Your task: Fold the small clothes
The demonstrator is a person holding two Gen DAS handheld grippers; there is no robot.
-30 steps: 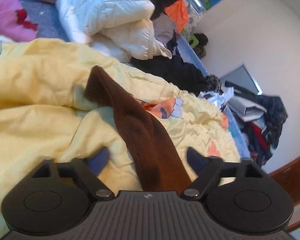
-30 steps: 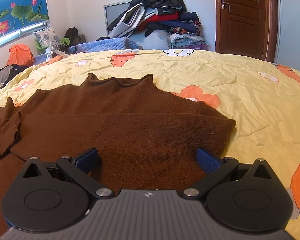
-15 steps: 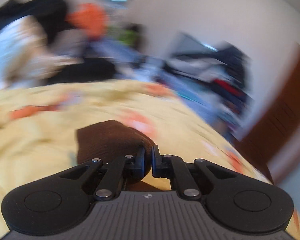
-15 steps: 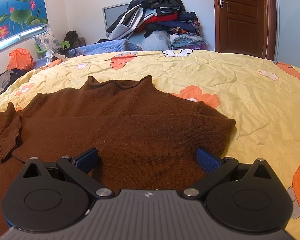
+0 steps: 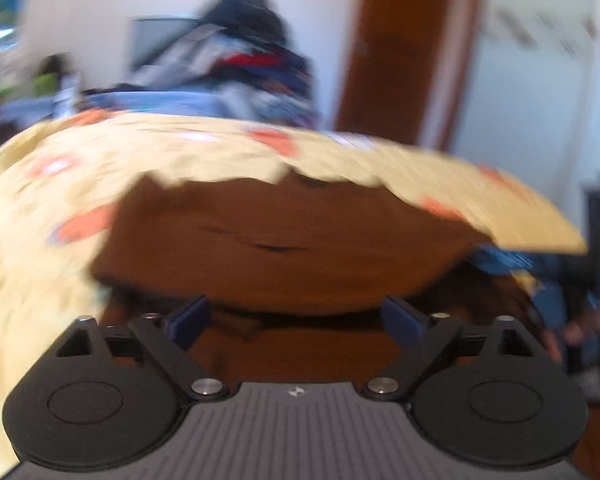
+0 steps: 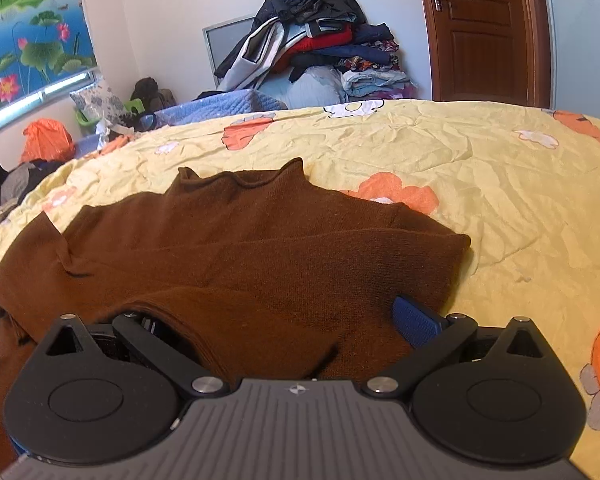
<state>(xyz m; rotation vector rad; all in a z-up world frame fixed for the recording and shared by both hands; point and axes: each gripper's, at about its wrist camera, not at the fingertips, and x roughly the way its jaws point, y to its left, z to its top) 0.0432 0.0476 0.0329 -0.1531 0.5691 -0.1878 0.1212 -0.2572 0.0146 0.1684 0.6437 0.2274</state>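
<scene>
The left gripper is opening, its jaws spread with nothing pinched; the right gripper is spread too, one finger under cloth. Beneath both, the brown knit sweater lies flat, sleeves folded in, on the yellow flowered bedspread.

The brown knitted sweater lies flat on the bed, collar pointing away, both sleeves folded in across its body, one cuff draped over the near hem, left edge slightly bunched.
</scene>
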